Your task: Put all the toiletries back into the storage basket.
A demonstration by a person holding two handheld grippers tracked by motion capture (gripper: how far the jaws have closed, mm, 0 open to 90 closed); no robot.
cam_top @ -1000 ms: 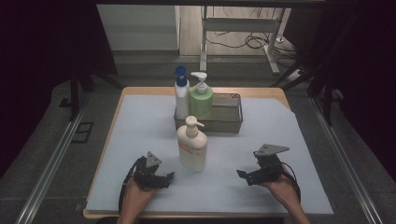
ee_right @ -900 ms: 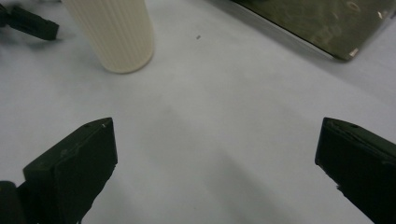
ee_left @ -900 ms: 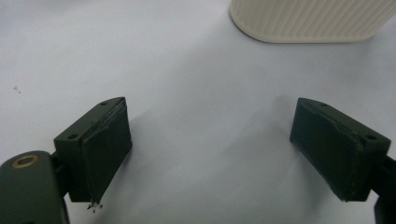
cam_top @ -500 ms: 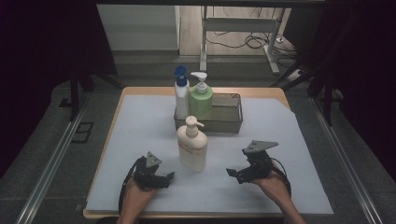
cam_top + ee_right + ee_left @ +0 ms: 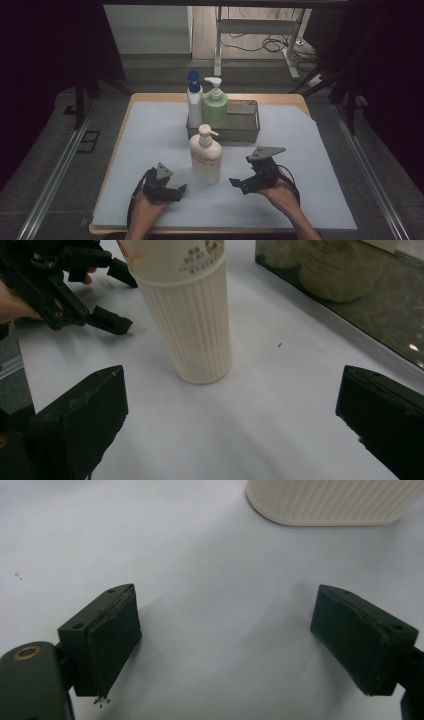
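A cream pump bottle (image 5: 205,155) with a ribbed lower body stands upright on the white table cover. My right gripper (image 5: 238,186) is just to its right, low over the cover, open and holding nothing. In the right gripper view the bottle (image 5: 187,325) stands ahead, left of centre, beyond the open right gripper (image 5: 230,410). My left gripper (image 5: 179,193) lies at the bottle's front left, open and empty. In the left gripper view the bottle's base (image 5: 330,502) is at the top right, past the open left gripper (image 5: 225,630).
A dark wire basket (image 5: 235,134) behind the cream bottle holds a white bottle with a blue cap (image 5: 194,100) and a green pump bottle (image 5: 215,107). The right gripper view has the basket wall (image 5: 380,335) at right and the left gripper (image 5: 127,302) at upper left.
My right gripper has slid left across the cover, closer to the cream bottle. The left gripper and the bottles have stayed put.
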